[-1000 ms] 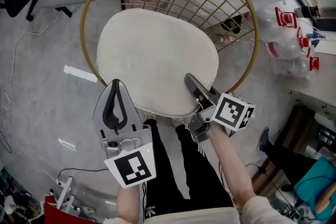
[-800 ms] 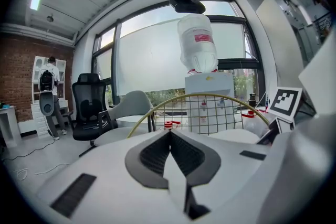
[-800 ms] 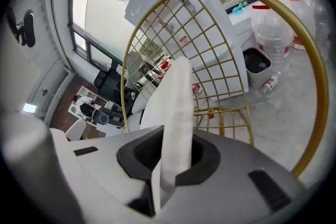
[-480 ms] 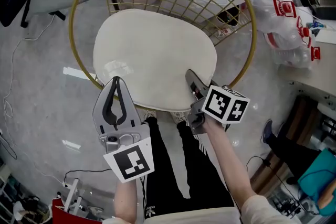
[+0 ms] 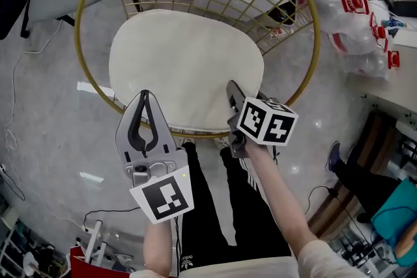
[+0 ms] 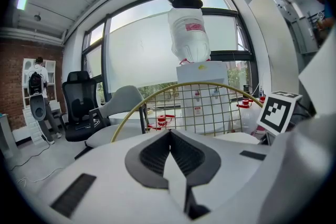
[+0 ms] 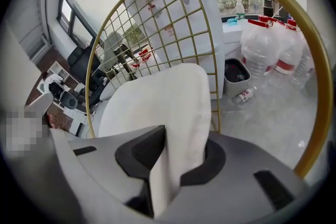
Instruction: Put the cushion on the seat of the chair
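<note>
Now, cushion [image 5: 186, 68] in opening hand-held gripper [image 5: 233, 93]

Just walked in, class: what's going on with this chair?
A person holding a gripper in each hand is handling a white cushion that lies on a gold wire chair. The right gripper has the cushion's near edge between its jaws, which are opening. The left gripper is shut and empty, just off the front edge.
</note>
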{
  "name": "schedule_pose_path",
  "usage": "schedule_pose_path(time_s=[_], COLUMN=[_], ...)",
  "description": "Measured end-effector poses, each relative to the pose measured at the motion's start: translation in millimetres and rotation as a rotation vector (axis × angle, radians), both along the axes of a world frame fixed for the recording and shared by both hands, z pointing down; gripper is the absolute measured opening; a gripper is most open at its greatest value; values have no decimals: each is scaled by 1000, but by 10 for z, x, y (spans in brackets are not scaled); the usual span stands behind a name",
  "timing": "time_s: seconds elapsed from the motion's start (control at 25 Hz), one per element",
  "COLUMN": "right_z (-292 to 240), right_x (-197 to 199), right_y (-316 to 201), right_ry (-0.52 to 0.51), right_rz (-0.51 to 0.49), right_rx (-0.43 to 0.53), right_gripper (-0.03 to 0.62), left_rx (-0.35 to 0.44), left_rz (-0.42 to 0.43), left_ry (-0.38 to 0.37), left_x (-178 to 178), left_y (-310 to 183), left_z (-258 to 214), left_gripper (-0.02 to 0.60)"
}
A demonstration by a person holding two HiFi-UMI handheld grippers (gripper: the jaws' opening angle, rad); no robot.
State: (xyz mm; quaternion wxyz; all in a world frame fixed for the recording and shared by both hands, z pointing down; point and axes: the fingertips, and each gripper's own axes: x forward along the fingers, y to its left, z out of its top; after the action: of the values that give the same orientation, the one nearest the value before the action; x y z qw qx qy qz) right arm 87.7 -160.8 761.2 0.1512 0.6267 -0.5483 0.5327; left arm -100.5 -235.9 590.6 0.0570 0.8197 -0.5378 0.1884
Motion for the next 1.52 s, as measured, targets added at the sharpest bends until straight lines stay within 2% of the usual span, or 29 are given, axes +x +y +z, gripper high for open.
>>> schedule_pose_path(time_s=[0.24, 0.36, 0.56, 0.88, 1.52], right_z=[105, 161, 230, 290, 314], right_x=[67, 113, 148, 255, 303], right_y=[-2, 58, 115, 169, 196], right_ry=[13, 34, 45, 83, 204], right_rz=[16, 39, 52, 78, 137], right_rx=[-22, -42, -49, -68, -101], right_gripper=[92, 132, 146, 202, 274], left_rx=[-6, -9, -13, -8, 2], left_rz=[5, 8, 18, 41, 57], left_ry=[-7, -7, 5, 3, 22], left_x=[11, 27, 80, 171, 318], left_y=[-45, -53, -65, -60, -29], left_z=[72, 89, 110, 89, 49], left_gripper=[12, 14, 14, 14, 14])
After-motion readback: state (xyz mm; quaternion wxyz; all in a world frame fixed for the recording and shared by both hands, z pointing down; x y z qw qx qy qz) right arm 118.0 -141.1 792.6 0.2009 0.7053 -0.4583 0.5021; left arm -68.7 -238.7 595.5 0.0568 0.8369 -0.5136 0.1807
